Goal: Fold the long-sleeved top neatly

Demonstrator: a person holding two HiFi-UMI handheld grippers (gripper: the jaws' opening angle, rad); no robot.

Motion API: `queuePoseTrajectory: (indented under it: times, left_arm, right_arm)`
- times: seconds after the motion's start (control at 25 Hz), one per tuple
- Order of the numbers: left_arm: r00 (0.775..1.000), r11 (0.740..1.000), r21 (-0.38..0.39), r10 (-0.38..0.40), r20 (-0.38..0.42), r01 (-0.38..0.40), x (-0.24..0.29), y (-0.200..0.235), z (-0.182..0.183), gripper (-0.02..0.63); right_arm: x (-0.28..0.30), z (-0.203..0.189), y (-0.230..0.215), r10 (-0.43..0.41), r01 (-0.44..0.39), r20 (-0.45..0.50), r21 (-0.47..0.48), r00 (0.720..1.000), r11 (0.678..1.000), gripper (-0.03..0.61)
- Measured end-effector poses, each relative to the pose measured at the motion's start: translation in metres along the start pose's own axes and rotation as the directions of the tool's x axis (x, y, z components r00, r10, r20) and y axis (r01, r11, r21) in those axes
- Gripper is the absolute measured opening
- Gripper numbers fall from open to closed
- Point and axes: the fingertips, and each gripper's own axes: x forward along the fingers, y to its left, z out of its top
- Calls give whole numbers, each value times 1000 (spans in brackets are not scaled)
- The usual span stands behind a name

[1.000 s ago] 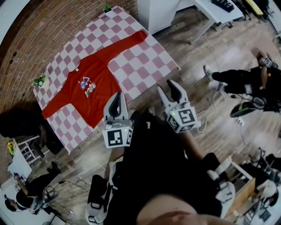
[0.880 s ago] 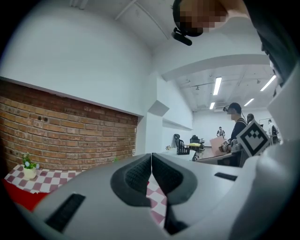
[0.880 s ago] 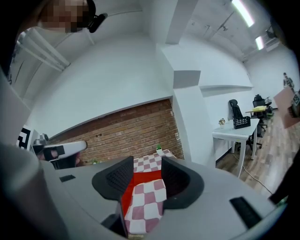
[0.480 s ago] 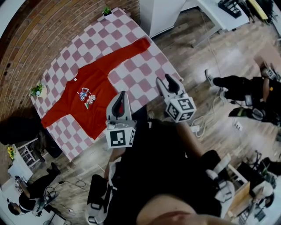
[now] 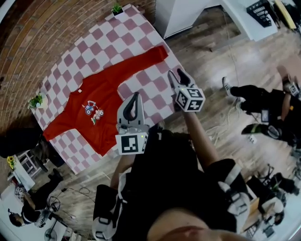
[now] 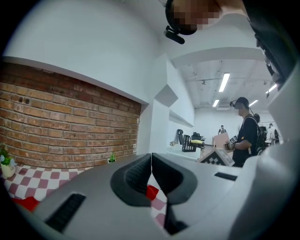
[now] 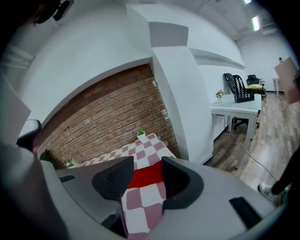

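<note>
A red long-sleeved top point(image 5: 109, 88) with a small print on the chest lies spread flat on the table's pink-and-white checked cloth point(image 5: 141, 37), both sleeves stretched out. My left gripper point(image 5: 136, 96) is shut and empty, hovering at the table's near edge beside the top's hem. In the left gripper view a bit of the red cloth point(image 6: 151, 191) shows below my left gripper point(image 6: 151, 160). My right gripper point(image 5: 178, 76) is open over the table's near right corner, short of the sleeve end point(image 5: 159, 52). In the right gripper view the red sleeve point(image 7: 143, 178) shows beyond my right gripper point(image 7: 147, 165), which holds nothing.
Two small potted plants point(image 5: 116, 8) point(image 5: 36, 100) stand at the table's far corners against a brick wall point(image 5: 56, 28). A white column point(image 5: 178, 14) rises right of the table. A person point(image 5: 263, 96) sits on the wooden floor at the right, and cables lie nearby.
Both grippers have moved forward toward the table. The right one went further and now reaches the table's near right corner. The top has not moved.
</note>
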Motion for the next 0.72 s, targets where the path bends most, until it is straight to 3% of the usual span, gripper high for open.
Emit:
queuePoseTrajectory:
  times: [0.32, 0.72]
  left_arm:
    - [999, 1000, -17, 11, -47, -12, 48, 18, -15, 8]
    - [996, 998, -55, 11, -86, -16, 66, 29, -36, 8]
  right_arm:
    - [103, -28, -64, -93, 101, -126, 59, 988, 993, 178]
    - [171, -67, -94, -117, 153, -248, 127, 962, 980, 178]
